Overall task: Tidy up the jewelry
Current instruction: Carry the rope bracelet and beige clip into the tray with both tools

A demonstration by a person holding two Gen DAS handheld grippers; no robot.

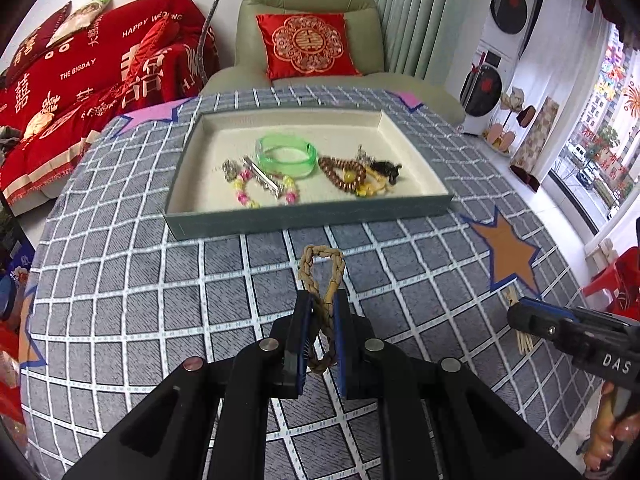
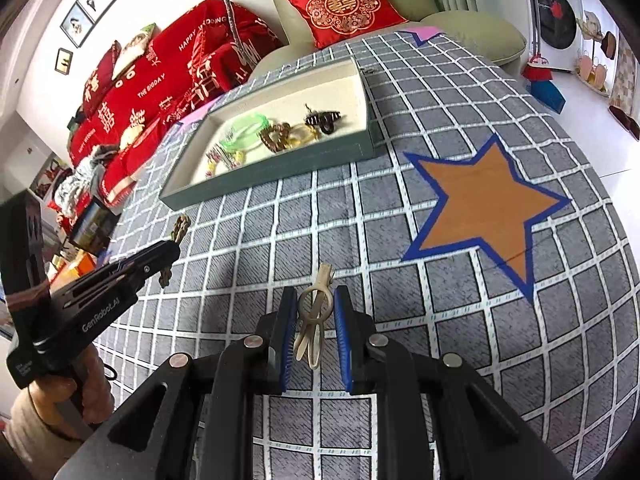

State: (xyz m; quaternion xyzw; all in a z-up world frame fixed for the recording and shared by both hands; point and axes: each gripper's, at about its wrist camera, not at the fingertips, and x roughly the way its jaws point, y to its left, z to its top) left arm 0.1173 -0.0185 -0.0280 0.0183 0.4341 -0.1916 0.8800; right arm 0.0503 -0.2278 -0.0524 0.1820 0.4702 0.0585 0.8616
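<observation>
Left gripper point(image 1: 319, 312) is clamped on a tan braided cord bracelet point(image 1: 322, 276), loop projecting past the fingertips, above the grey checked tablecloth point(image 1: 224, 280). Right gripper point(image 2: 316, 304) grips a cream plastic hair clip point(image 2: 315, 314); from the left wrist only the clip's prongs show beneath that tool. Grey-green tray with cream lining point(image 1: 308, 216) holds a translucent green bangle point(image 1: 286, 156), brown bead bracelet point(image 1: 342, 174), and pink-yellow bead bracelet point(image 1: 266, 190). Right wrist alone shows the full orange star patch point(image 2: 484, 208).
</observation>
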